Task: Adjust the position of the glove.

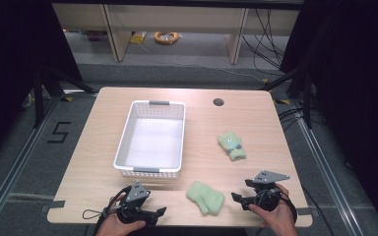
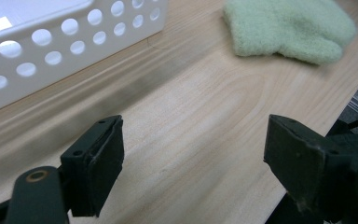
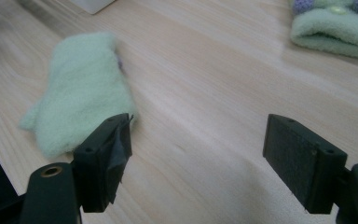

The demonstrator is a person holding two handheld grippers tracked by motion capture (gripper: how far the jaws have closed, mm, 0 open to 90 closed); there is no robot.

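We can read one mark: a black "5" (image 1: 59, 132) taped on the floor at about nine o'clock from the counter (image 1: 256, 128). We find no brand or label on the things themselves.

The near green mitten (image 1: 205, 197) lies flat by the counter's front edge, at about six o'clock of the top, between our two grippers and touching neither. The left gripper (image 1: 158, 211) sits at seven o'clock near the front edge with its fingers (image 2: 95, 165) apart over bare wood; in the left gripper view the mitten (image 2: 289, 28) lies ahead at one o'clock. The right gripper (image 1: 236, 196) sits at five o'clock, its fingers (image 3: 103, 161) also apart and holding nothing; in the right gripper view the mitten (image 3: 81, 93) lies just beyond the left finger, at eleven o'clock, and whether it touches we cannot tell.

A second green mitten (image 1: 232, 145), with small purple trim showing in the right gripper view (image 3: 333, 28), lies at about three o'clock of the counter, well apart from the first. The white perforated basket (image 1: 123, 142) stands left of centre, its near wall just ahead of the left gripper.

Bare wood stretches between the two mittens and from the basket's right wall to the counter's right edge. A round cable hole (image 1: 218, 102) sits near the far edge at one o'clock.
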